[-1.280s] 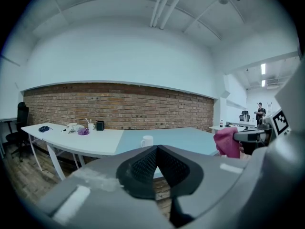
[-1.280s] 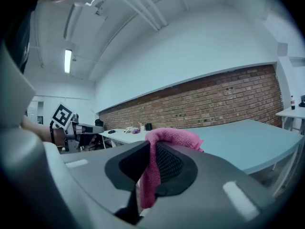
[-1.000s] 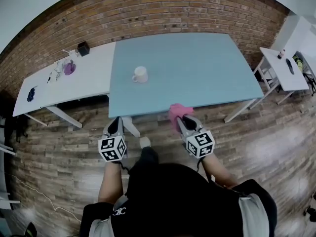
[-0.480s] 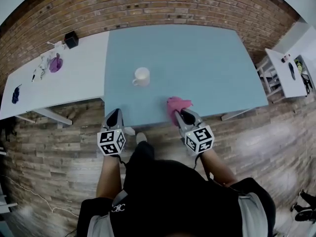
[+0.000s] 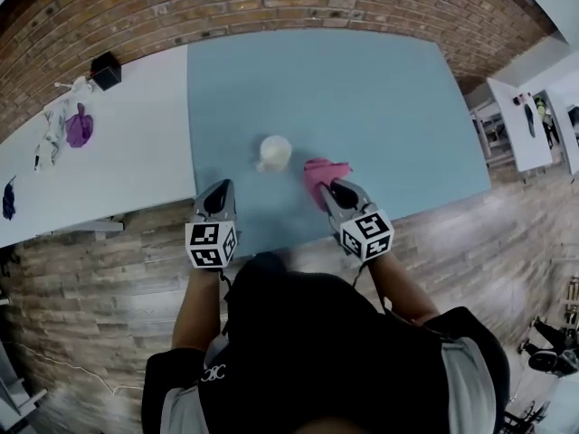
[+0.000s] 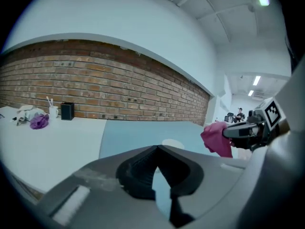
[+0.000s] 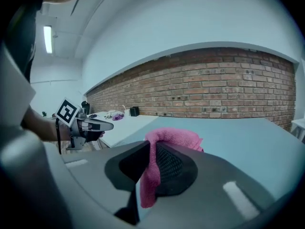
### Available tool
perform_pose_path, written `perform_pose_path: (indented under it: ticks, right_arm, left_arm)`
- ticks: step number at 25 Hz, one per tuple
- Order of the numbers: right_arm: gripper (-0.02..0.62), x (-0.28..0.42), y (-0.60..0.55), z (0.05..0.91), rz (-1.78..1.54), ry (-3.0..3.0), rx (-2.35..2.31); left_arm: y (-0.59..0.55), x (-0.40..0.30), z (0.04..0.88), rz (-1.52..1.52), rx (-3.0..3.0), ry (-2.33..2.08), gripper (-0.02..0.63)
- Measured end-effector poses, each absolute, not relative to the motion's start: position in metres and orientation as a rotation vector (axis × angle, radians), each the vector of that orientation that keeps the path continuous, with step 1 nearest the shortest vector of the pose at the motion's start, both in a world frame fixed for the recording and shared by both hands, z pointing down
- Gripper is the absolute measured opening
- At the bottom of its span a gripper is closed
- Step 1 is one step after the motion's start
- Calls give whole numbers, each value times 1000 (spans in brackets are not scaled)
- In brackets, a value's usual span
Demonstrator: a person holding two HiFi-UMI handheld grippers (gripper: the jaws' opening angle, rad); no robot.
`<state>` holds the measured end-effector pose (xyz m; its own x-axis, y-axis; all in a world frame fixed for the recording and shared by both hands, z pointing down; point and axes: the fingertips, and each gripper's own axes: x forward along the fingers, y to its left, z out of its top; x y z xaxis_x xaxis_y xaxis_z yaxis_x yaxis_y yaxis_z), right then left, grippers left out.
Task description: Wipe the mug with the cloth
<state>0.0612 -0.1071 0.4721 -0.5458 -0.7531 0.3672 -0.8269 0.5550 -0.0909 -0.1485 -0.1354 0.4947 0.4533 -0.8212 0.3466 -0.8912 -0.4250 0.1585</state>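
The right gripper (image 7: 151, 149) has its jaws clamped on a pink terry cloth (image 7: 172, 137), which bunches above the jaw tips and hangs down between them. The left gripper (image 6: 157, 148) holds nothing, its jaws pressed together. Both hover side by side over the near edge of the pale blue tabletop (image 5: 362, 89). The white ceramic mug (image 5: 274, 153) stands upright on it, ahead of both grippers and between them, just left of the cloth. A white side table (image 5: 136, 143) lies beyond the left gripper's outer side.
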Motion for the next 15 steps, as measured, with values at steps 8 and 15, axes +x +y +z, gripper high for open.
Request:
perform_pose_path:
  ticks: [8,15]
  right_arm:
    - [44,62,-148,497,444,-2330,1344]
    - [44,59,-151,534,541,-2244,1340]
  left_arm:
    - [-159,-135,529,406,2442,-1273,8]
    - [-156,-134,545,439,2403,-1227,8]
